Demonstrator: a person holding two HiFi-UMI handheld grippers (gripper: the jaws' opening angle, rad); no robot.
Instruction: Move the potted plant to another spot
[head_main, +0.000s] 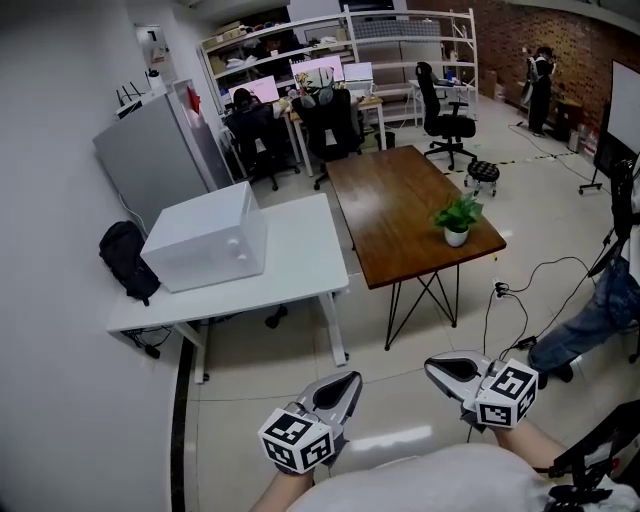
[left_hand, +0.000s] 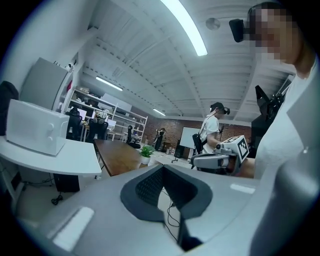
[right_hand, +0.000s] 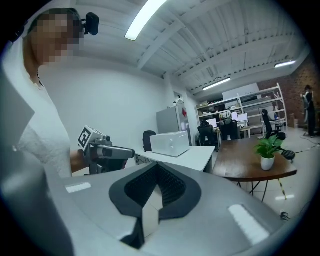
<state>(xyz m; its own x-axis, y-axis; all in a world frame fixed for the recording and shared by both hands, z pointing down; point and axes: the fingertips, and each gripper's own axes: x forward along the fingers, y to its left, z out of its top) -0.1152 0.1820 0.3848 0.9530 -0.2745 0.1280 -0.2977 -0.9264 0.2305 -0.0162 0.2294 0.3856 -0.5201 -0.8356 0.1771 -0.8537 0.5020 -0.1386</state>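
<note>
- The potted plant (head_main: 457, 221) stands upright near the brown desk's (head_main: 395, 200) front corner.
- The left tongs (head_main: 350, 380) and right tongs (head_main: 433, 366) are both closed and empty, well apart from the plant.

A person (head_main: 598, 312) in jeans at the right edge was cut off, only a leg showing. The wearer's forearms (head_main: 522, 438) ran off the bottom edge behind the left tool (head_main: 350, 380) and right tool (head_main: 433, 366). Clutter on the back shelves (head_main: 270, 40) was too small to name.
</note>
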